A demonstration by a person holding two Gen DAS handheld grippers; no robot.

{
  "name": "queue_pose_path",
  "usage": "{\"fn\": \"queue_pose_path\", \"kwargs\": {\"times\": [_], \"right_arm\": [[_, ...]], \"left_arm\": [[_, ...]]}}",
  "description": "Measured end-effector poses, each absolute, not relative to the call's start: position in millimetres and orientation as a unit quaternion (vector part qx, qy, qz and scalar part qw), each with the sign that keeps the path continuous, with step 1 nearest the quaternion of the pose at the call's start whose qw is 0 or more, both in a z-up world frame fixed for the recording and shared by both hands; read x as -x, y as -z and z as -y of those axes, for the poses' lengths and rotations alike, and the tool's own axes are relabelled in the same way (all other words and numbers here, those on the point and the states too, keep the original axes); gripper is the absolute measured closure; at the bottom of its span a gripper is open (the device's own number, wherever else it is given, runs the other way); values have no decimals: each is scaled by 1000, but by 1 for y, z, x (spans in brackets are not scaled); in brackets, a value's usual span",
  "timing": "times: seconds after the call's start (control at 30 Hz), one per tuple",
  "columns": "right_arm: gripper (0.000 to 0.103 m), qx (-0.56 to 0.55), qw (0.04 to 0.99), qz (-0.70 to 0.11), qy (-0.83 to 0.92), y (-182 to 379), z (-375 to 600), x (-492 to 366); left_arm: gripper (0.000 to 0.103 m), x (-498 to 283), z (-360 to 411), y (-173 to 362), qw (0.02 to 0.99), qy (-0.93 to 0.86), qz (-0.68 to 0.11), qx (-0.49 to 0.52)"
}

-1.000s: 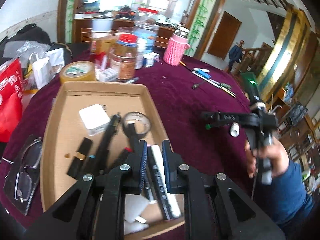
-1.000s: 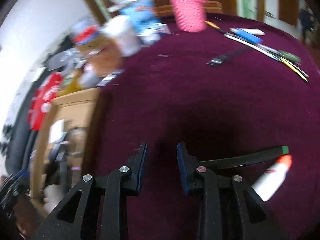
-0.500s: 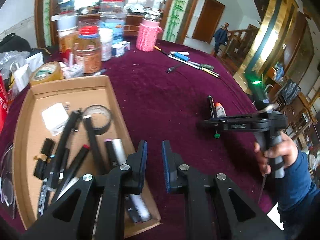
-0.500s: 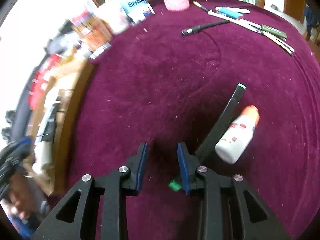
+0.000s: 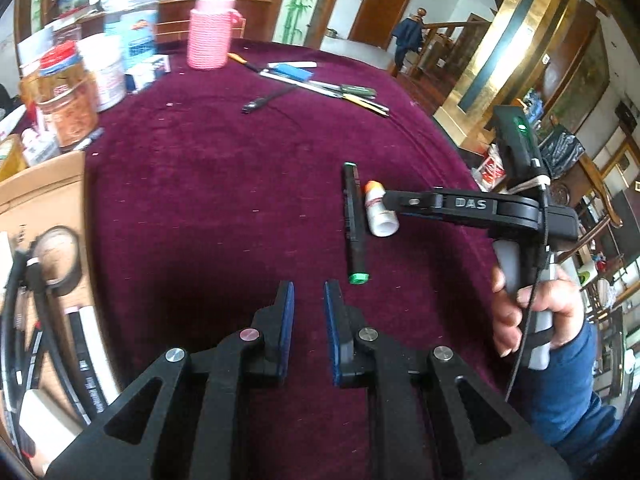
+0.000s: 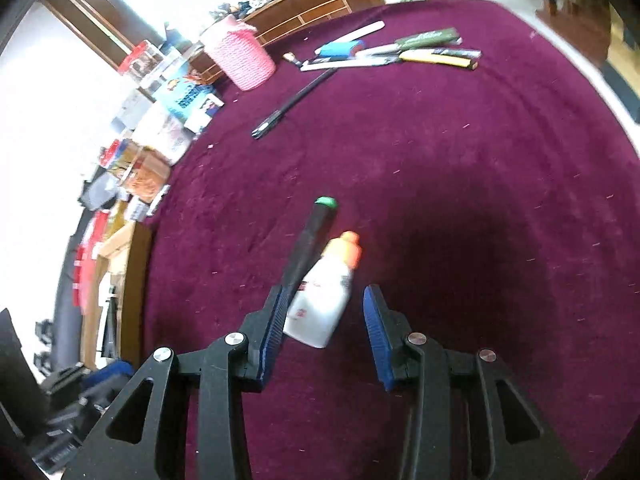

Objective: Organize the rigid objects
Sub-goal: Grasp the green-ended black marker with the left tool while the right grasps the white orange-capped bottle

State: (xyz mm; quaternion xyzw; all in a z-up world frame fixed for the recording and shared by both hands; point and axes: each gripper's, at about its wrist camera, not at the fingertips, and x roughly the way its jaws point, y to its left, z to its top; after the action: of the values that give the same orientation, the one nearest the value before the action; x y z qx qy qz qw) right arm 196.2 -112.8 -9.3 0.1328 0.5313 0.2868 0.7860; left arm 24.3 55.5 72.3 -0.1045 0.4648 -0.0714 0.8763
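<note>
A small white bottle with an orange cap [image 6: 324, 300] lies on the maroon cloth beside a black marker with green ends [image 6: 316, 236]. My right gripper [image 6: 325, 320] straddles the bottle; its jaws are opening, the left pad close against the bottle and the right pad apart from it. In the left wrist view the right gripper [image 5: 386, 200] reaches in from the right over the bottle [image 5: 380, 220] and the marker [image 5: 354, 220]. My left gripper [image 5: 309, 312] is shut and empty over bare cloth, just short of the marker's near end. The cardboard box [image 5: 40, 184] holds several pens and a tape roll.
At the back stand a pink woven cup [image 5: 210, 36] and jars [image 5: 68, 96]. Several pens and knives [image 5: 320, 84] and a black pen [image 5: 268, 100] lie on the far cloth. The round table's edge curves along the right. A person [image 5: 408, 36] stands at a far doorway.
My left gripper swung right, from over the box to over the cloth. My right gripper came up to the bottle and marker, and its jaws widened around the bottle.
</note>
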Motion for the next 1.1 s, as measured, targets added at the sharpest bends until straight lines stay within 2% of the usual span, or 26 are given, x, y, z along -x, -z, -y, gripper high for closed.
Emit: {"fn": "queue_pose_path", "kwargs": {"times": [0.1,0.2,0.4,0.5,0.77,0.9,0.97,1.1], "right_arm": [[68,-119,784,-539,-283,19,106,-198],[76,-94,797,-530,-274,21,105,-195],[77,-80,831,-498,-233,11,129,-195],[77,-106,821,-506,-243,16,134,-197],[77,-123,824,-496,-245,9,143,-197],[77,-128,823,-496,-246,8,147,-197],[77,-129,823,-495,-247,7,148,-197],[77,-124,823,-493,-254,6,145,-196]], "left_arm": [[90,-29,-48,-69,872,72,-472,111],[90,-36,-40,-67,864,82,-480,126],[87,-70,-21,-62,848,87,-503,141],[76,-92,-3,-57,849,78,-513,99],[76,-139,13,-31,837,57,-540,63],[78,-151,22,-20,838,59,-541,41],[91,-149,23,-17,846,50,-530,21],[91,-132,18,-17,853,54,-518,21]]}}
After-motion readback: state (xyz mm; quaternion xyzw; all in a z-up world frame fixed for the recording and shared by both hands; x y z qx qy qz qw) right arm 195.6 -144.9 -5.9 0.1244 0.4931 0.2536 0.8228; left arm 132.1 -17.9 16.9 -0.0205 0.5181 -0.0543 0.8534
